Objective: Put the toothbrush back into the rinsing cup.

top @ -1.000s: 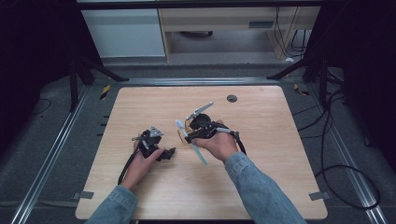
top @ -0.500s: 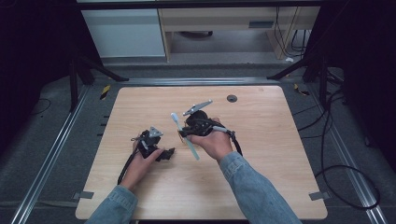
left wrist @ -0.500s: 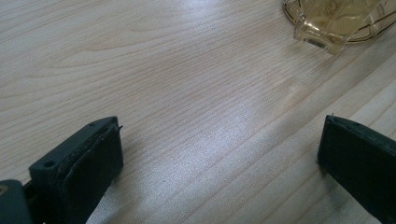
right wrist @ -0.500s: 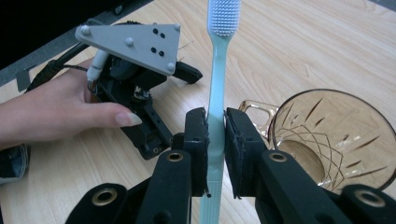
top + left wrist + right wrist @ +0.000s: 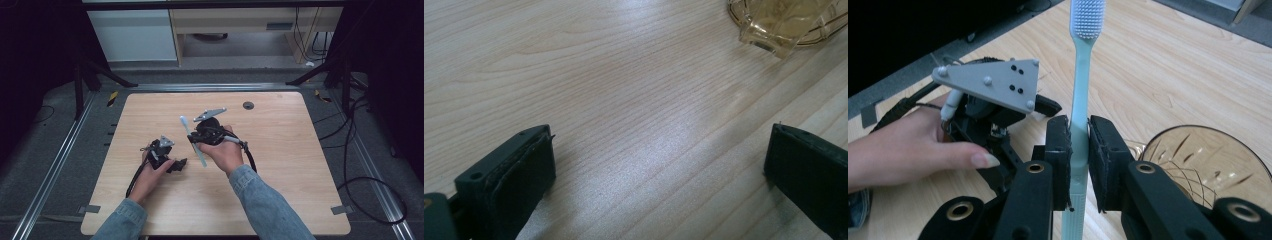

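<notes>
A: Over on the left, the left tongs (image 5: 175, 164) rest low on the pale wooden bench (image 5: 280, 160), jaws spread wide with nothing between them. I'd say they're parked, out of the other hand's way.

B: And in the left gripper view there's just bare woodgrain between those jaws, with the amber ribbed glass cup (image 5: 781, 22) off at the top corner.

A: Now centre: the right tongs (image 5: 1079, 150) are clamped on the handle of the pale blue-green plastic toothbrush (image 5: 1079, 95), white bristles pointing up and away.

B: Gripped mid-handle, lifted off the bench, probably so it can be steered end-first into something.

A: And right beside it, that glass cup. No contents that I can see.
</notes>
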`<state>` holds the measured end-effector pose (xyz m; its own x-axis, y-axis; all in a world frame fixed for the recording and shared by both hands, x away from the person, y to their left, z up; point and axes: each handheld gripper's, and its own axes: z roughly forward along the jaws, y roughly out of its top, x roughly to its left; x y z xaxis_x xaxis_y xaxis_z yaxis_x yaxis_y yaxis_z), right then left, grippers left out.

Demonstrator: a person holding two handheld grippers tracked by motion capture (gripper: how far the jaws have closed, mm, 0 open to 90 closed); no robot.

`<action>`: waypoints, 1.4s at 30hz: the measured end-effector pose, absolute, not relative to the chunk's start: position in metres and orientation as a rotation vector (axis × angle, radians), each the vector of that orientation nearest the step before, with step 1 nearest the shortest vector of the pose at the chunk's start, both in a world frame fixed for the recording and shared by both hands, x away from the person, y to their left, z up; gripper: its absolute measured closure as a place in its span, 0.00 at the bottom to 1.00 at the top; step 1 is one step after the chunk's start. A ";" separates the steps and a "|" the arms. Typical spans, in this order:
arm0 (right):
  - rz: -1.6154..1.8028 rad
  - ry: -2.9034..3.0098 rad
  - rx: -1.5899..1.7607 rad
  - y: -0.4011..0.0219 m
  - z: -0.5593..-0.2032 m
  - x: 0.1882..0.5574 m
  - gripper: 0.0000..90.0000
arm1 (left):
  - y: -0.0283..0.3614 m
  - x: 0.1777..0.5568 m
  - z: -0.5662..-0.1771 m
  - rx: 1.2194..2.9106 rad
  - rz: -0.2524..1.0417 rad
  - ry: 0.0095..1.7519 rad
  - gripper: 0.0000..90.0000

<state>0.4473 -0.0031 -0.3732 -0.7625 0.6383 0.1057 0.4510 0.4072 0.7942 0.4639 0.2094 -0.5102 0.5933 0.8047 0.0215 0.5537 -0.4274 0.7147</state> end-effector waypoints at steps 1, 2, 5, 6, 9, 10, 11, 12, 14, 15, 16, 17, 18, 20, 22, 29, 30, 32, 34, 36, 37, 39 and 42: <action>1.287 2.440 0.967 -0.002 -0.374 0.447 0.88 | 0.209 0.464 -0.510 2.144 0.478 1.071 0.00; 1.297 2.431 0.967 -0.002 -0.374 0.448 0.88 | 0.209 0.464 -0.510 2.144 0.478 1.071 0.00; 1.308 2.413 0.967 -0.001 -0.374 0.448 0.88 | 0.209 0.464 -0.510 2.144 0.477 1.072 0.00; 1.322 2.394 0.971 0.000 -0.374 0.448 0.88 | 0.209 0.464 -0.510 2.144 0.478 1.072 0.00; 1.343 2.370 0.975 0.000 -0.372 0.448 0.88 | 0.210 0.464 -0.510 2.144 0.478 1.073 0.00; 1.351 2.361 0.974 0.000 -0.372 0.447 0.88 | 0.210 0.464 -0.510 2.145 0.479 1.073 0.00; 1.360 2.347 0.970 -0.001 -0.372 0.447 0.88 | 0.210 0.464 -0.510 2.145 0.479 1.073 0.00; 1.360 2.347 0.970 -0.001 -0.372 0.447 0.88 | 0.210 0.464 -0.510 2.145 0.479 1.073 0.00; 1.385 2.320 0.973 -0.001 -0.370 0.447 0.88 | 0.210 0.464 -0.510 2.144 0.479 1.074 0.00; 1.399 2.303 0.980 -0.001 -0.369 0.446 0.88 | 0.210 0.464 -0.510 2.145 0.480 1.074 0.00; 1.407 2.289 0.971 -0.002 -0.368 0.446 0.88 | 0.210 0.464 -0.510 2.144 0.480 1.074 0.00; 1.414 2.274 0.974 -0.002 -0.367 0.445 0.88 | 0.210 0.464 -0.510 2.145 0.480 1.074 0.00; 1.423 2.263 0.975 -0.002 -0.366 0.445 0.88 | 0.210 0.464 -0.510 2.148 0.476 1.073 0.00; 1.447 2.232 0.974 -0.002 -0.363 0.444 0.88 | 0.210 0.464 -0.510 2.148 0.476 1.073 0.00; 1.458 2.217 0.969 -0.002 -0.361 0.443 0.88 | 0.211 0.464 -0.510 2.148 0.477 1.073 0.00; 1.477 2.181 0.980 -0.004 -0.360 0.446 0.88 | 0.211 0.464 -0.510 2.147 0.477 1.077 0.00; 1.479 2.176 0.980 -0.004 -0.359 0.446 0.88 | 0.211 0.464 -0.510 2.147 0.477 1.077 0.00; 1.492 2.170 0.979 -0.003 -0.358 0.446 0.88 | 0.211 0.464 -0.510 2.146 0.477 1.078 0.00; 1.505 2.160 0.972 -0.003 -0.357 0.446 0.88 | 0.211 0.464 -0.510 2.146 0.476 1.078 0.00; 1.515 2.146 0.962 -0.002 -0.356 0.446 0.88 | 0.211 0.464 -0.510 2.146 0.477 1.077 0.00; 1.519 2.140 0.959 -0.001 -0.355 0.446 0.88 | 0.211 0.464 -0.510 2.146 0.477 1.078 0.00; 1.535 2.125 0.956 0.000 -0.355 0.447 0.88 | 0.211 0.464 -0.510 2.146 0.478 1.078 0.00; 1.548 2.107 0.958 0.000 -0.354 0.448 0.88 | 0.211 0.464 -0.510 2.145 0.478 1.078 0.00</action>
